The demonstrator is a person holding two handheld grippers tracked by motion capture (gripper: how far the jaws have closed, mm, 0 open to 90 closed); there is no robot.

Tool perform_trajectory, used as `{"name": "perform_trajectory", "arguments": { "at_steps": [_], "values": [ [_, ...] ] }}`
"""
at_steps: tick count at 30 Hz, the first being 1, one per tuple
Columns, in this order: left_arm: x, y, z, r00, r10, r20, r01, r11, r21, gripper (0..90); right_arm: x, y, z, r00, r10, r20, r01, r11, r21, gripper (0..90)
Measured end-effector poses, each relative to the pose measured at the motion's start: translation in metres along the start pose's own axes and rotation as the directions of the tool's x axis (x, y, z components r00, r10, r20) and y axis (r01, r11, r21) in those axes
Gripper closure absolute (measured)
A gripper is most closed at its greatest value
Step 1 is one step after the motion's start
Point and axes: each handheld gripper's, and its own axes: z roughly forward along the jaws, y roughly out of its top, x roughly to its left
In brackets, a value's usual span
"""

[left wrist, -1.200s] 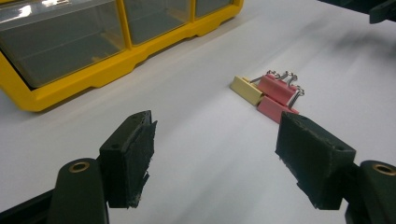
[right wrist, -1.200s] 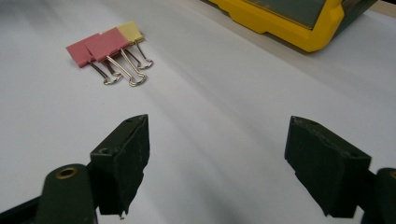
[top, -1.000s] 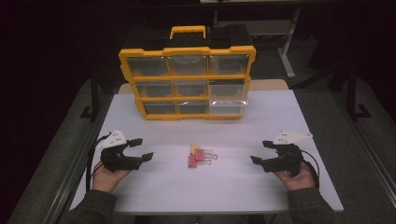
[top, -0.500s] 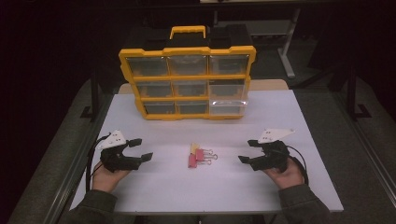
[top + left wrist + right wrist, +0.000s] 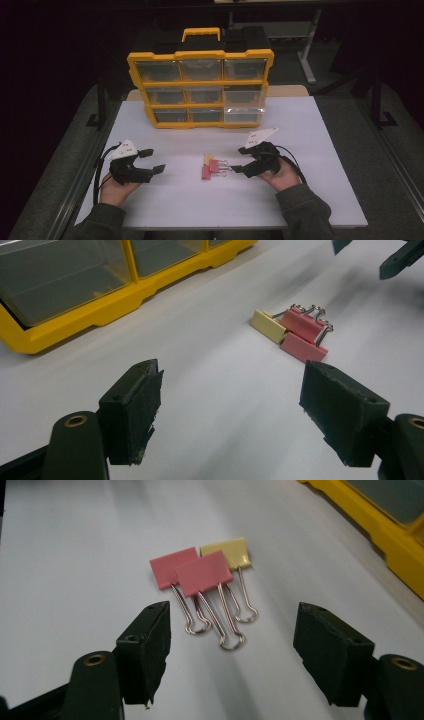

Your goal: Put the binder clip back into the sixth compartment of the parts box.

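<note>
Three binder clips (image 5: 212, 166) lie in a tight cluster on the white counter (image 5: 310, 125), in front of the yellow organiser box (image 5: 200, 87) and well apart from it. In the right gripper view two are pink, the pink clips (image 5: 192, 570) overlapping, and the yellow clip (image 5: 231, 552) touches them on the side nearer the box; their wire handles point toward the right gripper (image 5: 243, 161). That gripper sits just beside the clips, on their right in the high view. Its jaws have just been closing a little, yet they stand wide apart with nothing between the pads and the clips just ahead of them. The left gripper (image 5: 152, 161) rests on the counter well to the left of the clips, its jaws also wide and empty, aimed across the counter at the cluster.
</note>
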Motion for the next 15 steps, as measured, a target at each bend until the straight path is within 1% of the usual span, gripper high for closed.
{"name": "perform_trajectory", "arguments": {
  "at_steps": [2,5,8,9,11,13,14,15],
  "values": [
    [0.0,0.0,0.0,1.0,0.0,0.001,0.0,1.0,-0.001,24.2,-0.001,0.004,0.008,0.9997,-0.017,-0.015,0.017,1.0,0.013,30.9],
    [0.001,0.0,-0.001,1.0,-0.001,0.002,0.001,1.0,-0.005,24.1,-0.003,0.009,0.017,0.9989,-0.024,-0.04,0.025,0.999,0.027,31.6],
    [0.001,0.0,0.0,0.9999,-0.013,0.008,0.014,0.9999,-0.01,24.1,-0.005,0.014,0.027,0.997,-0.031,-0.071,0.034,0.999,0.037,32.1],
    [0.001,0.0,0.0,0.9999,-0.005,0.01,0.006,0.9999,-0.011,24.1,-0.004,0.016,0.03,0.9963,-0.037,-0.078,0.041,0.998,0.049,32.1],
    [0.0,0.001,0.001,0.9999,-0.002,0.01,0.002,1.0,-0.008,24.1,-0.004,0.019,0.038,0.9947,-0.053,-0.088,0.059,0.996,0.067,32.0],
    [0.0,0.001,0.001,0.9998,-0.007,0.016,0.007,0.9999,-0.008,24.1,-0.003,0.022,0.045,0.9934,-0.061,-0.097,0.07,0.994,0.087,32.1],
    [0.0,0.001,0.001,0.9998,-0.007,0.016,0.007,0.9999,-0.008,24.1,-0.003,0.023,0.049,0.992,-0.074,-0.102,0.084,0.993,0.089,32.1],
    [0.0,0.001,0.001,0.9998,-0.003,0.017,0.003,0.9999,-0.01,24.1,-0.003,0.024,0.053,0.9911,-0.072,-0.111,0.083,0.992,0.092,32.0]
  ]
}}
